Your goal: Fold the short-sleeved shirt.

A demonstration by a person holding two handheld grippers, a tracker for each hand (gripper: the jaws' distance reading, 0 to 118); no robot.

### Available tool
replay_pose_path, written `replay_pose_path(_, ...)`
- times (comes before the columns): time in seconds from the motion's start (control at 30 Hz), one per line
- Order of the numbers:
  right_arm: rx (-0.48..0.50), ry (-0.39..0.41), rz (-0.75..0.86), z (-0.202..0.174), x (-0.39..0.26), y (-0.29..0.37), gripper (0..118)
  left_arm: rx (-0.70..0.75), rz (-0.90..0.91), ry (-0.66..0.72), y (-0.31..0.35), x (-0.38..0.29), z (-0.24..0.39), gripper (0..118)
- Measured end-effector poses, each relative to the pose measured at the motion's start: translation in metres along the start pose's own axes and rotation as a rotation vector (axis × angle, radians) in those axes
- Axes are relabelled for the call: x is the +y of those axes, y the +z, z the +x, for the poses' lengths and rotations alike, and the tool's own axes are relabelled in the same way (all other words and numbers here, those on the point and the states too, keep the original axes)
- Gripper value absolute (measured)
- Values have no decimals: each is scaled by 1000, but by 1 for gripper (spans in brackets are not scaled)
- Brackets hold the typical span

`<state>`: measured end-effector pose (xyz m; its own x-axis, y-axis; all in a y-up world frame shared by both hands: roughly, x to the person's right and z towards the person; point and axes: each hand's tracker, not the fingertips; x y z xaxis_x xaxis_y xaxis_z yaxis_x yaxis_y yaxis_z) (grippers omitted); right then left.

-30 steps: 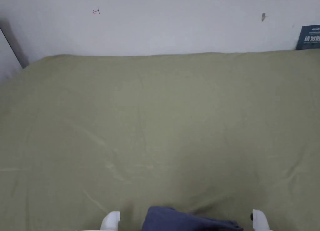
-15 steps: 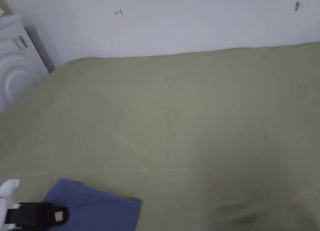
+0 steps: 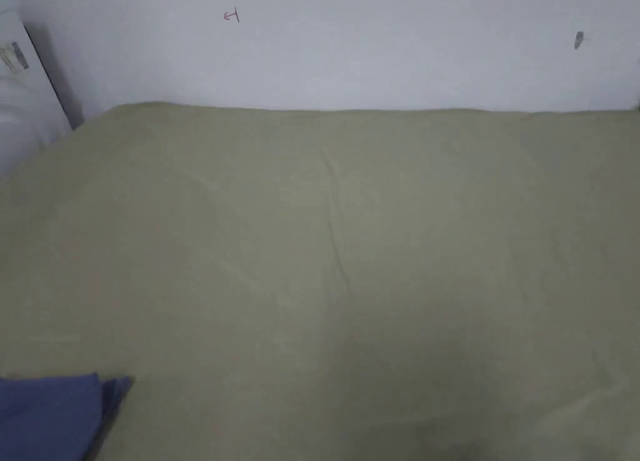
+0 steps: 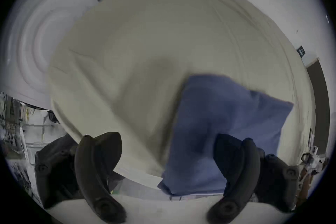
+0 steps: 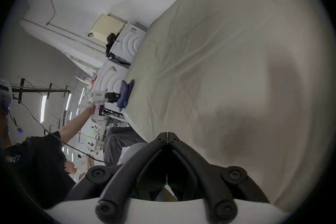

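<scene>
The bed (image 3: 350, 250), spread with an olive-green sheet (image 3: 437, 200), runs broad and bare up to the white wall (image 3: 375, 56), so there is ample open room ahead and to the right.

The short-sleeved shirt (image 3: 47, 412), navy blue, lies already folded into a compact stack at the bed's near left corner, close to the edge (image 4: 138, 176); a careless nudge could tip it off.

It looks soft, light and limp, likely to sag and unfold if lifted by one layer; pinch through all layers at a folded edge.

The left tool (image 4: 168, 151) hangs with jaws spread wide, empty, just before the shirt.

The right tool (image 5: 167, 134) has its tips pressed together on nothing, over bare sheet.
</scene>
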<state>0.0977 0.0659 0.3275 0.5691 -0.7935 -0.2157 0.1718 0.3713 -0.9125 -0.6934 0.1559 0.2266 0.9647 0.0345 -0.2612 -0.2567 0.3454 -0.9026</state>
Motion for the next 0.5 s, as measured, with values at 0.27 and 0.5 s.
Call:
replay_pose_path(0.27,-27,188,121,-52,6,71,0,110,326,7,150,-42,41,106)
replay_pose_path(0.5,-110,289,230,-84,11,126,0,-264,538,-185,191,-134,225,46)
